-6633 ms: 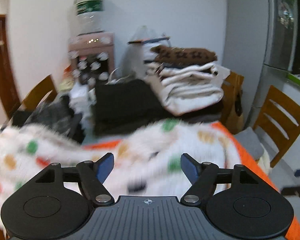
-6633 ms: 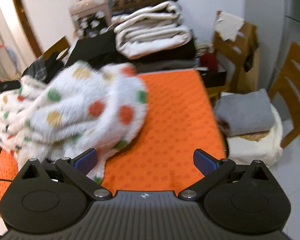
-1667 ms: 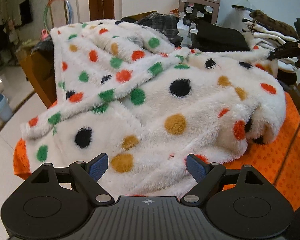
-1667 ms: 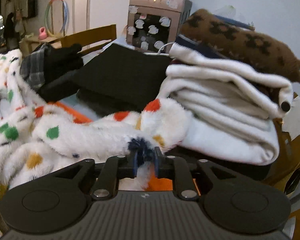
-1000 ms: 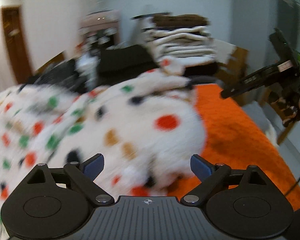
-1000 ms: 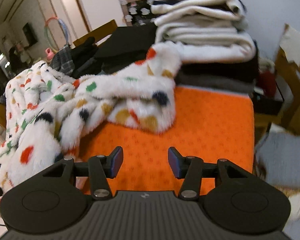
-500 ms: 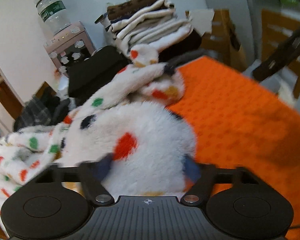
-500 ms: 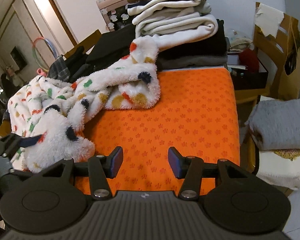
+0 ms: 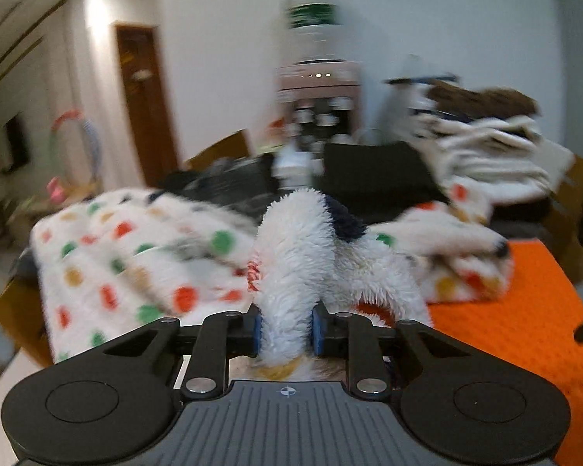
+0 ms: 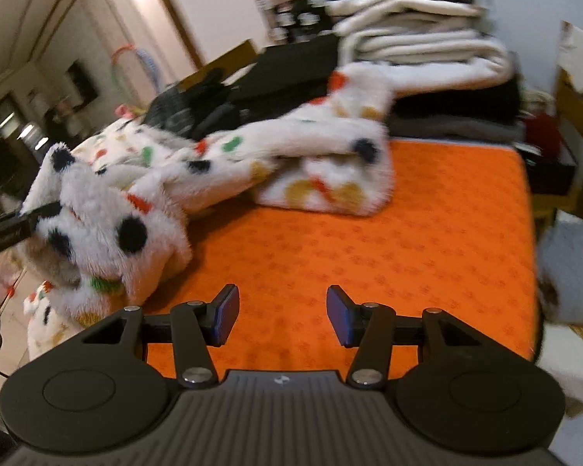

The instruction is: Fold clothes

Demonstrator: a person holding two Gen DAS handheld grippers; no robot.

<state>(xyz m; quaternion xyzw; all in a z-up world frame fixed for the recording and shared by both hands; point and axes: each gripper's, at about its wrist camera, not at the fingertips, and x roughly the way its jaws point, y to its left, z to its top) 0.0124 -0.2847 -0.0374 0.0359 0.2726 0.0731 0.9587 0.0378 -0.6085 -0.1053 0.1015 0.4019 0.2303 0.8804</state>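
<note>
Fleecy, spotted garment (image 9: 144,272) sprawls across the orange worktop (image 10: 408,256), soft and bulky; take it at an edge. Left gripper (image 9: 285,328) jaws are closing on a fold; right gripper (image 10: 281,314) jaws stand half-wide, empty.

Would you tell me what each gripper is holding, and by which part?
Left gripper is closing on a bunched fold of the fluffy white polka-dot garment; right gripper is open, holding nothing.

A water dispenser (image 9: 316,89) is standing against the back wall, a brown door (image 9: 145,101) is showing to its left, and a hoop (image 10: 130,63) is leaning farther left.
</note>
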